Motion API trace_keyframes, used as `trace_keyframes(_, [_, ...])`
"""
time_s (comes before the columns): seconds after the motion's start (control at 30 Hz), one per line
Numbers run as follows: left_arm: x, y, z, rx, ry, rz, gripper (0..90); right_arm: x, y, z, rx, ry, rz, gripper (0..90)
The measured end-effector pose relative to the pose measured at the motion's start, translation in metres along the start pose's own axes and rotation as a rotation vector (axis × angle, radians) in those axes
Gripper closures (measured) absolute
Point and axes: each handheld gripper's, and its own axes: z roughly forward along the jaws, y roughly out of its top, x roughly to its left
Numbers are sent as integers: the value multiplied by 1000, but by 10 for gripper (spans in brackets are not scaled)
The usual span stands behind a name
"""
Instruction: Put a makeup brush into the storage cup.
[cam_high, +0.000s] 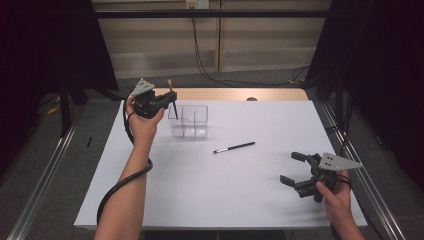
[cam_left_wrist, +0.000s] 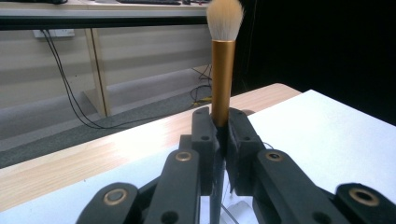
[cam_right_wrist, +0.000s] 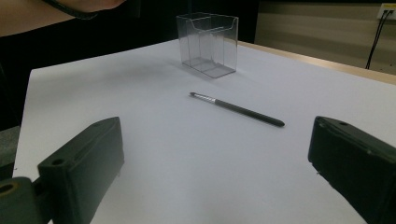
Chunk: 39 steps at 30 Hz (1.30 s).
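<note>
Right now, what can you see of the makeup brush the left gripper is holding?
The makeup brush has a fluffy pale bristle head, a shiny copper-gold ferrule and a dark handle tapering to a point. It stands roughly upright, bristles up, clamped between the shut jaws of the left gripper. In the high view its pointed lower end hangs over the left part of the clear plastic organizer; whether it touches the organizer cannot be told.

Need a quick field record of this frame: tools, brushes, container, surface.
left tool: shut on the makeup brush, bristles up, held above the clear organizer's left end
right tool: open, holds nothing, low over the table's right front
clear organizer: upright, compartments look empty
thin black brush: lies flat on the sheet, between organizer and right tool, apart from both
surface: white sheet on a wooden table
</note>
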Motion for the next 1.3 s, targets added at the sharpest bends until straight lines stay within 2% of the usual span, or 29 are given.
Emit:
trace_keyframes(0.57, [-1,-7,2,6,-9,-12,833,0,0,0,2,3,0,30])
trace_keyframes(0.8, [-2,-8,3,11,-15,-5,833,0,0,0,1,3,0,30])
trace_keyframes(1.13, [-2,-10,3,14,-26,-21,828,0,0,1,1,3,-2,30])
trace_keyframes(1.3, [0,-10,3,26,-40,-46,677,0,0,0,1,4,-5,30])
